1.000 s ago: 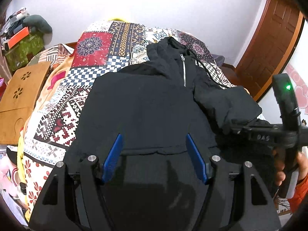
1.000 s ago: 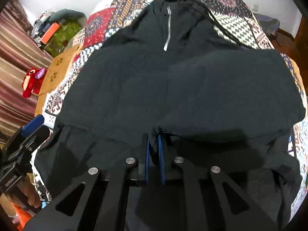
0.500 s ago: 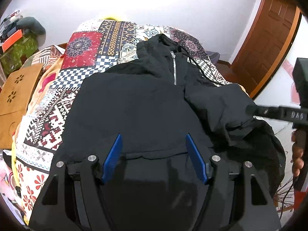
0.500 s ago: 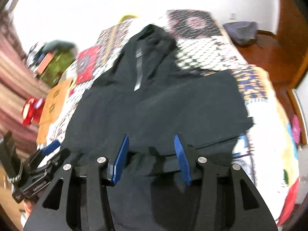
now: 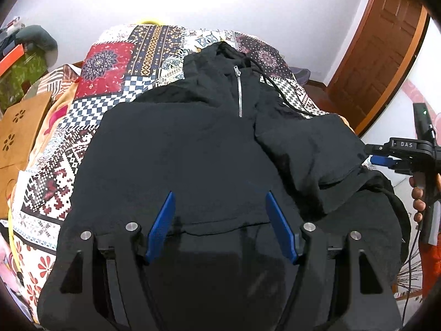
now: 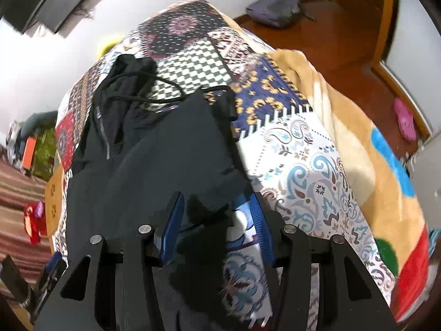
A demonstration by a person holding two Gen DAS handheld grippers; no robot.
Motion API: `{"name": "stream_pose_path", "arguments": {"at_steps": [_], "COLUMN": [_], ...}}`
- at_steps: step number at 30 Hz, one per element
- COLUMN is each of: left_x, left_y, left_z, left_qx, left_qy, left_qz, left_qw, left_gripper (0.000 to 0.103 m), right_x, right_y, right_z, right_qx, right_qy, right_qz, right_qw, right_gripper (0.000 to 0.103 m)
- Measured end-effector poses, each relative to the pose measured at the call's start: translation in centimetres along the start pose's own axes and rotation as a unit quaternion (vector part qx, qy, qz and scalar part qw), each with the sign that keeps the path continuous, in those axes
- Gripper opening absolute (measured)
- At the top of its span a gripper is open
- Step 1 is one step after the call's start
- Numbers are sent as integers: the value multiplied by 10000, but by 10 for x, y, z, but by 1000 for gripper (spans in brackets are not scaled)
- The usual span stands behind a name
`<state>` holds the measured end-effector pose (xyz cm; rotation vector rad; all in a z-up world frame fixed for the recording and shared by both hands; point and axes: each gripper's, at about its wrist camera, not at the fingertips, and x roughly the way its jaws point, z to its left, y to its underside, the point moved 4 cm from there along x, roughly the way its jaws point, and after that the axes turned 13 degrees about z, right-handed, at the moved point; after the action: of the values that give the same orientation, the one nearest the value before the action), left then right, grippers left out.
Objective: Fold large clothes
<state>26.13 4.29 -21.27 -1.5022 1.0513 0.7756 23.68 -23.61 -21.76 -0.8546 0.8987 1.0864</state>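
A large black hooded jacket (image 5: 193,160) with a silver zip lies face up on the patchwork bed cover (image 5: 110,66), hood toward the far wall. Its right sleeve (image 5: 311,149) is folded in across the body. My left gripper (image 5: 220,220) is open and empty, hovering over the jacket's lower hem. My right gripper (image 6: 216,218) is open at the jacket's right edge (image 6: 209,162), with a black corner of cloth lying loose between its fingers; it also shows at the right of the left wrist view (image 5: 386,160).
A wooden door (image 5: 386,44) stands at the right. Brown cardboard (image 5: 16,127) and a green box (image 5: 19,74) sit left of the bed. A grey bag (image 6: 275,8) and a pink slipper (image 6: 405,121) lie on the wooden floor beyond the bed's right edge.
My right gripper opened, let go of the jacket cloth, and swung right to the jacket's right edge. My left gripper stayed open over the hem.
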Motion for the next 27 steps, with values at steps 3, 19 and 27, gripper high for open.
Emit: {"name": "stream_pose_path", "arguments": {"at_steps": [3,19,27], "left_x": [4,-18,-48], "left_y": [0,-2,3], "left_z": [1,25,49], "left_qx": [-12,-104,-227], "left_qy": [9,-24,-97], "left_qz": [48,-215,-471], "left_qw": [10000,9997,9986], "left_gripper": [67,67,67], "right_x": [6,-37,-39], "right_y": [-4,3,36], "right_z": [-1,115,227], "right_qx": [48,-1468,-2650], "right_qy": [-21,-37,-472], "right_qz": [-10,-652,-702], "right_qw": [10000,9870,9605], "right_gripper": [46,16,16]}}
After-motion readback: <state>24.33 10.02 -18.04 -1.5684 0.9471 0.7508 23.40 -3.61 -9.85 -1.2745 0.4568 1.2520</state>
